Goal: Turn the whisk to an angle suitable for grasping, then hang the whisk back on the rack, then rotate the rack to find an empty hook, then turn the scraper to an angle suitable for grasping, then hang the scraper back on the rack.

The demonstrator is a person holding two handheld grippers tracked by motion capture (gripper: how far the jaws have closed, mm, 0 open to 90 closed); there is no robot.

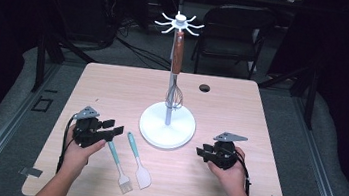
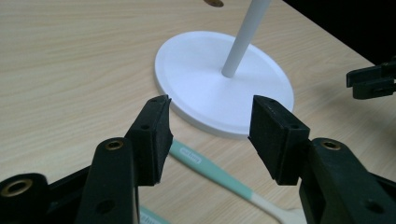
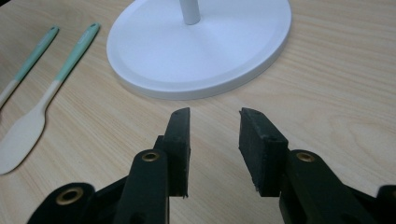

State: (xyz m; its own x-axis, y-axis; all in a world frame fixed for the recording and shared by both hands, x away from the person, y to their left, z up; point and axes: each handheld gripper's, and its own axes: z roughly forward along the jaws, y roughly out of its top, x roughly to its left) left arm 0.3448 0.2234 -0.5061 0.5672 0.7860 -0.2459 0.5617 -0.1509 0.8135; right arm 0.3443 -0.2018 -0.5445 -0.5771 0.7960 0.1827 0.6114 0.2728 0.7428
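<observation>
A white utensil stand (image 1: 166, 126) with a round base and a thin pole stands mid-table. From one of its top hooks (image 1: 179, 23) hangs a whisk (image 1: 176, 73) with a brown handle. Two teal-handled utensils lie left of the base: a brush (image 1: 119, 164) and a cream-headed spatula (image 1: 138, 161). My left gripper (image 1: 114, 127) is open just above their handle ends, and the spatula handle (image 2: 210, 170) runs below its jaws. My right gripper (image 1: 201, 154) is open and empty, low over bare wood right of the base (image 3: 196, 46).
The light wooden table (image 1: 240, 116) has a small round cable hole (image 1: 204, 87) at the back. A dark chair (image 1: 236, 30) and cables sit beyond the far edge. Bare wood lies on both sides of the stand.
</observation>
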